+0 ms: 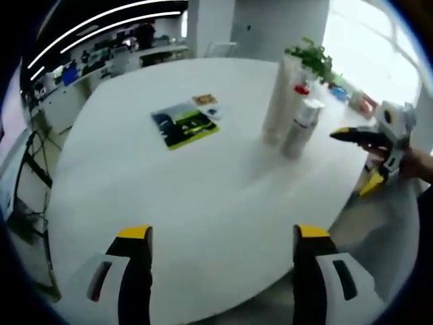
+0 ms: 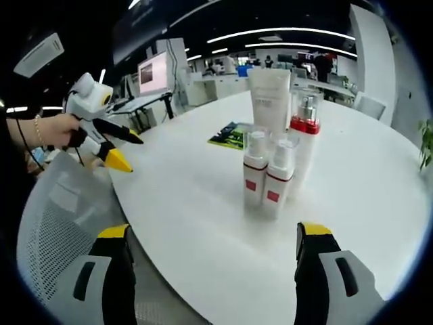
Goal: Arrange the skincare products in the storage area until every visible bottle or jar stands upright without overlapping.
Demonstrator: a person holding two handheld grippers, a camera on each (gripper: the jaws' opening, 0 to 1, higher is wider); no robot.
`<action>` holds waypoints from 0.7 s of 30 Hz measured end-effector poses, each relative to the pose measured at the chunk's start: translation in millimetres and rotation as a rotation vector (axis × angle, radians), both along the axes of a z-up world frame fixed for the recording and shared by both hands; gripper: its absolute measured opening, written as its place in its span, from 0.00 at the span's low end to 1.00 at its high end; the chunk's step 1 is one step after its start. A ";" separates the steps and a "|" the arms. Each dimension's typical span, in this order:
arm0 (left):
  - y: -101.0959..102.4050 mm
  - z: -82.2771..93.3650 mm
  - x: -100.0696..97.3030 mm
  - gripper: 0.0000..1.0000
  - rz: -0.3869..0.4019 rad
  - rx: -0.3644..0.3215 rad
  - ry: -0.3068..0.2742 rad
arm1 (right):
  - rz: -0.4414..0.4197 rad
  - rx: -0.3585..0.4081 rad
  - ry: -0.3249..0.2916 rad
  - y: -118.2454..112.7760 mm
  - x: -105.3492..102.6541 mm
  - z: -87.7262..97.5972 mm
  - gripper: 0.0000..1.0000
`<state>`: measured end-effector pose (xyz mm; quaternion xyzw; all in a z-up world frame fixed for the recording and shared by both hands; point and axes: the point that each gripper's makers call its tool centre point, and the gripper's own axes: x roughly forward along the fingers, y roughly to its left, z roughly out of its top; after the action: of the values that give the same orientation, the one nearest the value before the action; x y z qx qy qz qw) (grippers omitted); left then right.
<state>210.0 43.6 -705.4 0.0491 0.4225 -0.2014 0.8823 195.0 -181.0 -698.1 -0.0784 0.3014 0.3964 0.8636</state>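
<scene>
- Open-plan office all around, ceiling strip lights overhead, and a big white round surface [image 1: 203,176] takes centre stage in the left gripper view.
- Left claw [image 1: 222,233] hangs over the near edge of that surface, jaws spread wide, nothing between the yellow tips.
- Right claw [image 2: 211,233] sits in the same pose in the right gripper view: jaws well apart, holding nothing, its near jaw over a grey mesh chair [image 2: 64,223].
- The skincare products stand upright in one tight cluster toward the far side of the surface: a tall white tube [image 2: 268,95] at the back, a clear bottle with a red band [image 2: 306,122] just beside it.
- Two small bottles with red bands and red squares stand in front, the left small bottle [image 2: 255,169] and right small bottle [image 2: 279,177] touching side by side.
- A green and black leaflet [image 1: 184,124] lies flat, well apart from the cluster.
- A potted plant [image 1: 312,57] stands behind the products.
- A hand [image 2: 57,130] holds the other claw off the surface edge.
</scene>
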 end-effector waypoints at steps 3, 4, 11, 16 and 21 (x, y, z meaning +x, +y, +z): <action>-6.3 -0.2 5.4 0.82 0.003 0.002 0.010 | 0.000 -0.005 0.002 -0.2 0.0 -0.6 0.99; -6.7 -0.5 6.2 0.82 0.004 0.003 0.012 | -0.001 -0.006 0.002 -0.6 0.3 -0.9 0.99; -9.0 -8.5 27.5 0.81 0.037 0.024 0.036 | -0.007 -0.015 0.010 -2.6 1.2 -2.9 0.99; -18.0 -15.4 41.1 0.82 0.043 0.014 0.061 | 0.004 -0.043 0.008 -2.3 0.8 -5.2 0.99; -26.0 -18.4 54.6 0.83 0.060 -0.013 0.088 | 0.010 -0.055 0.018 -3.0 -0.2 -7.5 0.99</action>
<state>264.6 17.6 -723.8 0.0220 0.4607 -0.1797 0.8689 194.8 -184.0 -705.6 -0.1000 0.3195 0.3932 0.8564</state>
